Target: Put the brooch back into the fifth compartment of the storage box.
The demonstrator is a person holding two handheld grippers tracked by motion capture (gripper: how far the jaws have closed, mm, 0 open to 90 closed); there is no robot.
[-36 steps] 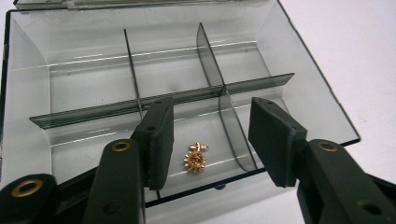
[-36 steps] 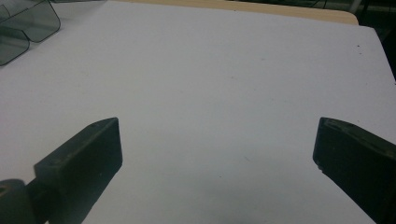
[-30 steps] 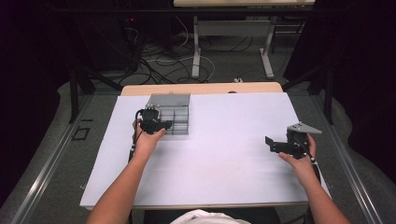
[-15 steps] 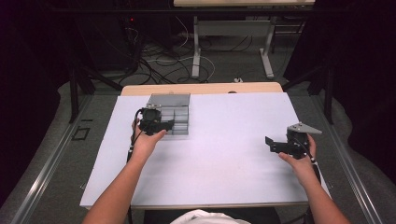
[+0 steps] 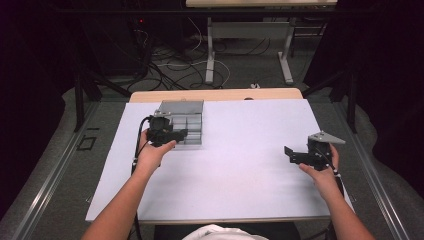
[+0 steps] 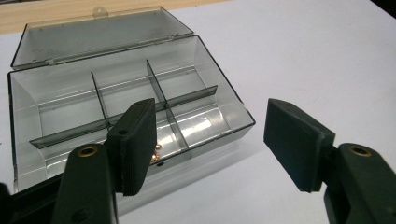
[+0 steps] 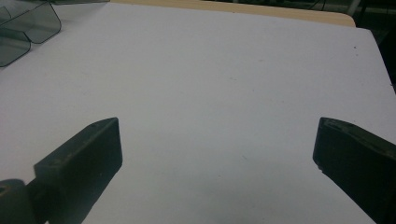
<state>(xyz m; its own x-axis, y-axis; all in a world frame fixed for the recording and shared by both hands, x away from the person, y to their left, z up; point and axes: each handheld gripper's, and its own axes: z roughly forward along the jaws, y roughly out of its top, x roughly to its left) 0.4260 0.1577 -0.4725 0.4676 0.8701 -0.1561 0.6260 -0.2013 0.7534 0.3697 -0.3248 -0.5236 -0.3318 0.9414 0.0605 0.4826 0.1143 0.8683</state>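
Observation:
A clear grey plastic compartment box [image 5: 192,131] stands at the back left of the white table, its lid [image 6: 102,35] folded back flat. Dividers split it into several cells, and a few small copper-coloured bits [image 6: 157,150] lie in a near cell. My left gripper [image 5: 183,133] hovers at the box's near edge and points across it. In the left gripper view, the left gripper [image 6: 215,144] is open; its jaws have just been opening with nothing between them. My right gripper [image 5: 290,153] is held over the right of the table, with its jaws [image 7: 217,149] wide open over bare table.
The white table top [image 5: 240,170] has a wooden strip [image 5: 220,94] along its far edge. A corner of the box [image 7: 28,28] shows at the top left of the right gripper view. Behind the table, cables and desk legs [image 5: 212,50] are on the floor.
The left gripper has risen slightly at the box's near side. The right gripper has kept still.

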